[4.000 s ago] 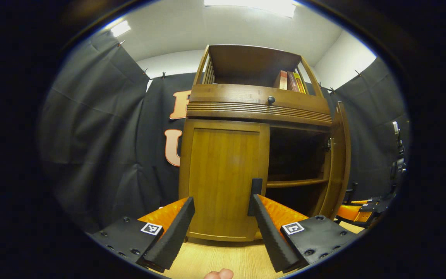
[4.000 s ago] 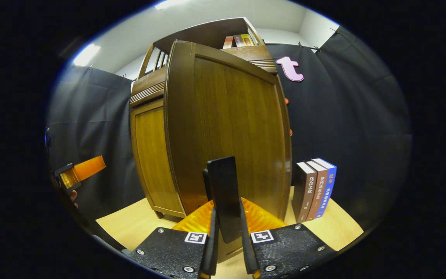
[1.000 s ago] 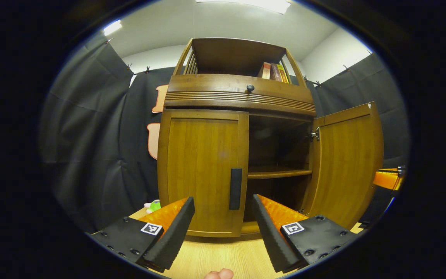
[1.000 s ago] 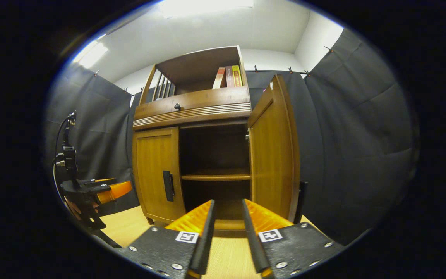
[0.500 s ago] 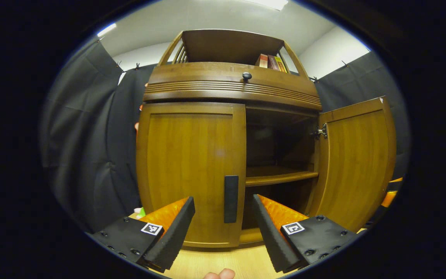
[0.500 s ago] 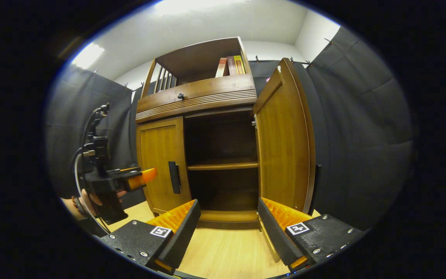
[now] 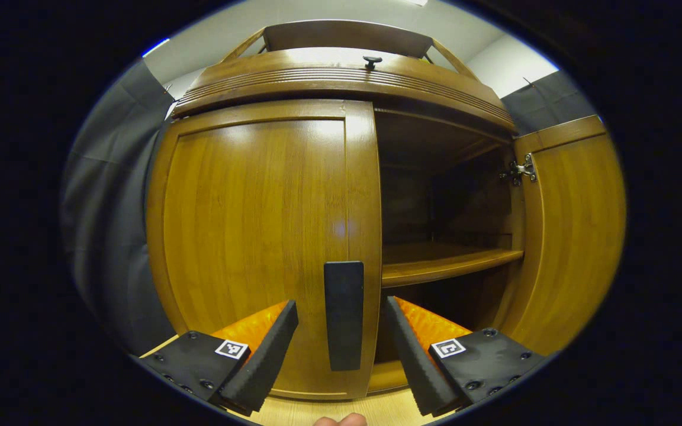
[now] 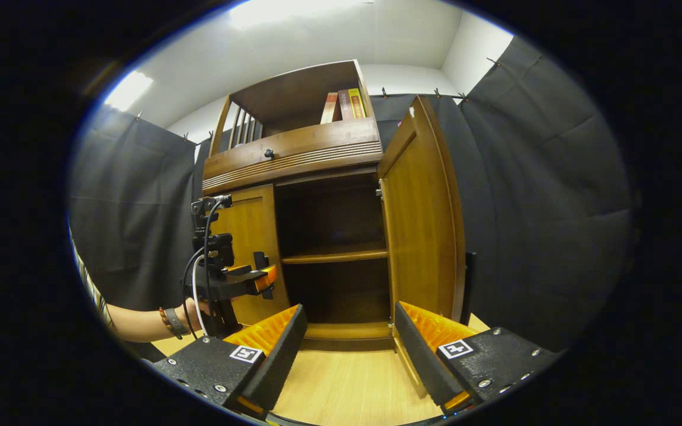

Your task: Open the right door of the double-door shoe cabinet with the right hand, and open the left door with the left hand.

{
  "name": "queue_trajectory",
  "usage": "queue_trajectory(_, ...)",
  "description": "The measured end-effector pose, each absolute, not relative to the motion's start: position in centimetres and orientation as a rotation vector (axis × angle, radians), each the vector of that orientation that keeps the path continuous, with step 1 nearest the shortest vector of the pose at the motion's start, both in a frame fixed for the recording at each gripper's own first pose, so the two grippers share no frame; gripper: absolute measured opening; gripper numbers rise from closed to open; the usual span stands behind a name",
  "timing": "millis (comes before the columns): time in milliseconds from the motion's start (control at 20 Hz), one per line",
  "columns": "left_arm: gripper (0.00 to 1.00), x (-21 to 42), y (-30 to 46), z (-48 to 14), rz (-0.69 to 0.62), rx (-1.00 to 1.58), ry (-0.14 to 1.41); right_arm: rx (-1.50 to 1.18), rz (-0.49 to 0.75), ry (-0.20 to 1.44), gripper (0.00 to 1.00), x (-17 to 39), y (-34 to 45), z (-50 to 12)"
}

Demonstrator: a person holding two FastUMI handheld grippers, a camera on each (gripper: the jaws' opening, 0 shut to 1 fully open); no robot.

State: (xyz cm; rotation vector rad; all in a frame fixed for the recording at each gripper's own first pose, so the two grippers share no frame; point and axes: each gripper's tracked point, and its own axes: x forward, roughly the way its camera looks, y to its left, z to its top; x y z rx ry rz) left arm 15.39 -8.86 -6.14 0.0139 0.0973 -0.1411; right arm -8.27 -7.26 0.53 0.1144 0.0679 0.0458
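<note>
Where left claw (image 7: 341,346) gapes, upright handle (image 7: 343,315)

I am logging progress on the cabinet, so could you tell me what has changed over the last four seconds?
The right gripper let go of the right door, backed off and opened. That door now stands wide open. The left gripper moved in close, its open fingers either side of the left door's handle, not yet closed on it. The left door stayed shut.
</note>
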Motion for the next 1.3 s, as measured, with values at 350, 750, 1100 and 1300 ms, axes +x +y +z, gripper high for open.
queue_trajectory(350,0.94,16.9,-7.9,-7.8,-0.119,0.006,0.138,0.119,0.033,0.054,0.92,-7.6,-8.1,1.0)
queue_trajectory(750,0.51,16.8,-9.7,-7.6,-0.144,0.01,0.122,0.106,0.069,0.077,0.92,-7.2,-6.7,0.2)
queue_trajectory(1100,0.34,16.0,-9.4,-7.5,-0.14,0.002,0.15,0.058,0.073,0.095,1.0,-7.4,-6.0,-0.6)
queue_trajectory(1300,0.34,12.3,-8.6,-7.0,-0.152,-0.017,0.154,0.059,0.095,0.11,1.0,-7.2,-4.9,-1.5)
